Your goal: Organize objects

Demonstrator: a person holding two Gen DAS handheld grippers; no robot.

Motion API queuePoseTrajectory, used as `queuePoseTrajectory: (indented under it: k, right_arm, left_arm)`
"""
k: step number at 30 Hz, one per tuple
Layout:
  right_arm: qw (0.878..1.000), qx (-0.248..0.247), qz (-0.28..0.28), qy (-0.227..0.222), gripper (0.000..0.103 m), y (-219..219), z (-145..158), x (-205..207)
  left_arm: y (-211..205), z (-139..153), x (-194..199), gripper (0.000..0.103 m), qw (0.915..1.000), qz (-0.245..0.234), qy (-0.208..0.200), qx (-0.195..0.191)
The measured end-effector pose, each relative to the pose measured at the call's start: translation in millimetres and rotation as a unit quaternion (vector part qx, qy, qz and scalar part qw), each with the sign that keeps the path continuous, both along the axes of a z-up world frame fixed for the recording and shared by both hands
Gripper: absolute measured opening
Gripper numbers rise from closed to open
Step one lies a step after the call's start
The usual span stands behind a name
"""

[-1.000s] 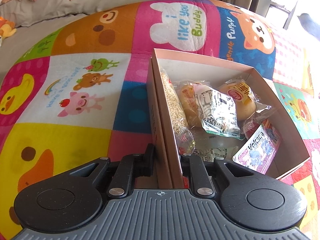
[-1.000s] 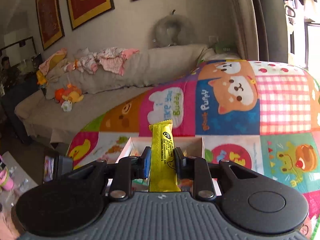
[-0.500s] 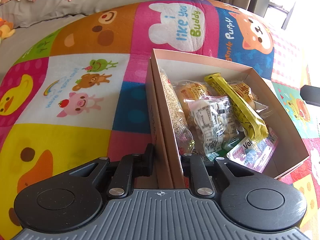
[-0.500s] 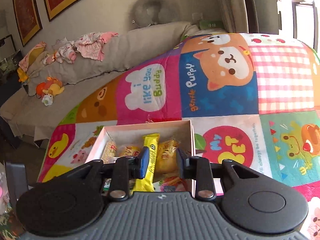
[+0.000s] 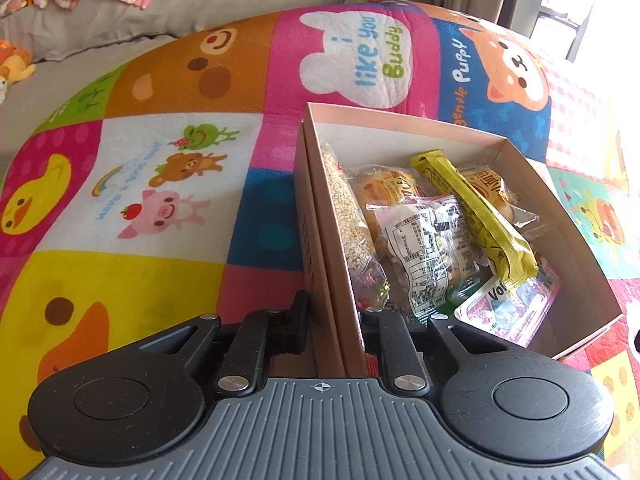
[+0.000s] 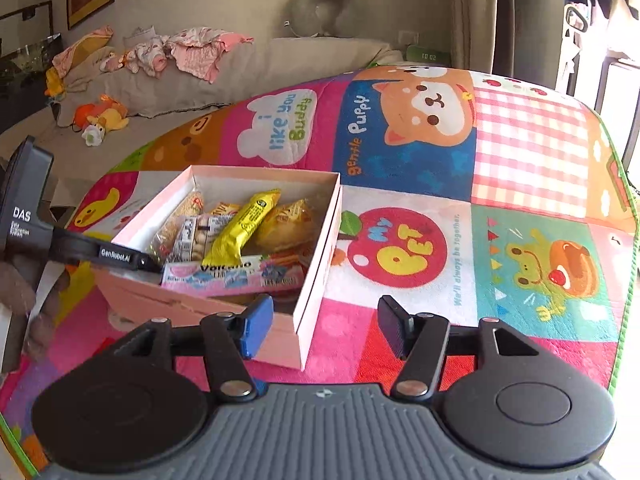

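A pink cardboard box [image 5: 592, 264] sits on the play mat, holding several wrapped snacks. A yellow snack bar [image 5: 476, 208] lies on top of them, also showing in the right wrist view [image 6: 240, 230]. My left gripper [image 5: 334, 320] is shut on the box's near left wall [image 5: 332, 248]; it shows from the side in the right wrist view [image 6: 116, 258]. My right gripper [image 6: 326, 326] is open and empty, just in front of the box's near right corner [image 6: 300, 344].
The colourful cartoon play mat [image 6: 520, 200] spreads all around the box. A grey sofa [image 6: 240, 72] with clothes and plush toys [image 6: 100, 118] stands behind it. A curtain and bright window are at the far right.
My right gripper lowered the yellow snack bar into the box, opened and pulled back empty. The left gripper kept its hold on the box wall.
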State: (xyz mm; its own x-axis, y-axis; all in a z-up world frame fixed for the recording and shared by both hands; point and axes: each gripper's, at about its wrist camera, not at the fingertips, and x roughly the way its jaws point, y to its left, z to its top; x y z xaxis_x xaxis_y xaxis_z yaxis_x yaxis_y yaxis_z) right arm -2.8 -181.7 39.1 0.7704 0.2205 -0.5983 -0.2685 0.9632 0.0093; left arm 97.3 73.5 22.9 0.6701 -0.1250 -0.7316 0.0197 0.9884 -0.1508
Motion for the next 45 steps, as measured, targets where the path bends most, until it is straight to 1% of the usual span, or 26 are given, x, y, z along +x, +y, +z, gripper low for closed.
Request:
queuePoseTrajectory:
  k: [2,3,5,6,7,8,9,10,11,13,15,16,18,19,22,24,26,28,30,34,36,38,45]
  right_arm:
    - [1.0,0.006,-0.009,0.001,0.069,-5.5,-4.3,-12.2]
    - [1.0,0.009,-0.013,0.002,0.07,-7.4,-5.8,-16.7]
    - [1.0,0.014,-0.025,0.002,0.072,-11.2,-10.2,-28.5]
    - [0.999,0.017,-0.03,0.002,0.073,-13.6,-13.3,-35.4]
    - [0.999,0.019,-0.035,0.002,0.077,-15.4,-15.1,-39.6]
    - [0.999,0.025,-0.043,0.001,0.081,-17.6,-17.9,-47.2]
    - [0.998,0.028,-0.05,0.001,0.084,-18.9,-20.9,-53.9]
    - [0.998,0.03,-0.055,0.0,0.087,-19.6,-23.2,-59.3]
    - [0.997,0.03,-0.066,-0.002,0.088,-20.2,-26.3,-67.0]
    - [0.996,0.037,-0.079,0.0,0.089,-21.7,-30.3,-78.9]
    - [0.994,0.061,-0.085,0.002,0.096,-24.9,-33.1,-92.4]
    - [0.994,0.067,-0.087,0.0,0.103,-25.1,-34.3,-98.6]
    - [0.994,0.067,-0.089,-0.01,0.103,-20.8,-37.8,-114.8]
    - [0.994,0.061,-0.086,-0.014,0.103,-17.4,-39.4,-120.9]
    - [0.996,0.031,-0.078,-0.043,0.103,-2.6,-43.9,-138.9]
    - [0.994,0.016,-0.084,-0.063,0.103,7.5,-44.3,-148.1]
    - [0.992,0.006,-0.092,-0.083,0.103,15.0,-44.1,-155.9]
    - [0.991,-0.001,-0.096,-0.093,0.103,18.7,-45.0,-161.8]
    - [0.99,-0.001,-0.106,-0.094,0.103,19.2,-47.1,-165.1]
    - [0.99,0.01,-0.108,-0.088,0.103,18.1,-50.8,-165.0]
    - [0.99,0.008,-0.106,-0.09,0.103,18.9,-51.7,-166.8]
    - [0.99,0.006,-0.108,-0.094,0.103,20.3,-51.8,-166.8]
    - [0.99,0.009,-0.111,-0.086,0.103,19.9,-55.9,-164.5]
  left_arm:
    - [-0.7,-0.4,-3.9,0.021,0.9999,0.002,-0.013,0.006]
    - [-0.7,-0.2,-5.7,0.022,0.9998,0.006,-0.017,0.009]
    - [-0.8,3.3,-11.3,0.029,0.9995,0.013,-0.025,0.016]
    - [-1.1,6.7,-16.0,0.031,0.9992,0.015,-0.032,0.021]
    - [-1.8,11.9,-22.5,0.035,0.9986,0.017,-0.041,0.027]
    - [-2.7,16.9,-28.7,0.036,0.998,0.019,-0.051,0.032]
    - [-3.6,23.4,-37.6,0.037,0.9969,0.022,-0.066,0.037]
    - [-4.9,32.0,-50.1,0.036,0.9953,0.027,-0.083,0.043]
    - [-6.3,38.9,-61.3,0.032,0.9938,0.029,-0.098,0.045]
    - [-10.9,54.3,-96.7,0.032,0.9888,0.027,-0.139,0.047]
    - [-15.6,61.8,-131.6,0.032,0.9841,0.018,-0.17,0.046]
    - [-19.4,63.4,-151.9,0.032,0.9821,0.011,-0.182,0.047]
    - [-25.7,61.1,-182.1,0.032,0.9818,0.002,-0.185,0.045]
    - [-29.1,57.7,-198.2,0.032,0.9826,-0.001,-0.182,0.036]
    - [-46.0,41.0,-229.8,0.032,0.984,-0.004,-0.177,0.021]
    - [-59.8,29.1,-242.8,0.032,0.9837,-0.01,-0.177,0.028]
    - [-69.9,23.0,-252.6,0.032,0.9817,-0.013,-0.185,0.042]
    - [-75.1,23.3,-258.4,0.032,0.9791,-0.018,-0.196,0.051]
    - [-77.8,23.2,-260.4,0.032,0.9778,-0.022,-0.201,0.055]
    - [-78.7,15.4,-258.6,0.032,0.9824,-0.021,-0.18,0.047]
    - [-76.1,12.5,-256.5,0.028,0.9847,-0.013,-0.169,0.042]
    - [-74.0,10.5,-254.5,0.026,0.9863,-0.009,-0.16,0.037]
    - [-78.2,7.8,-254.2,0.026,0.9871,-0.013,-0.153,0.045]
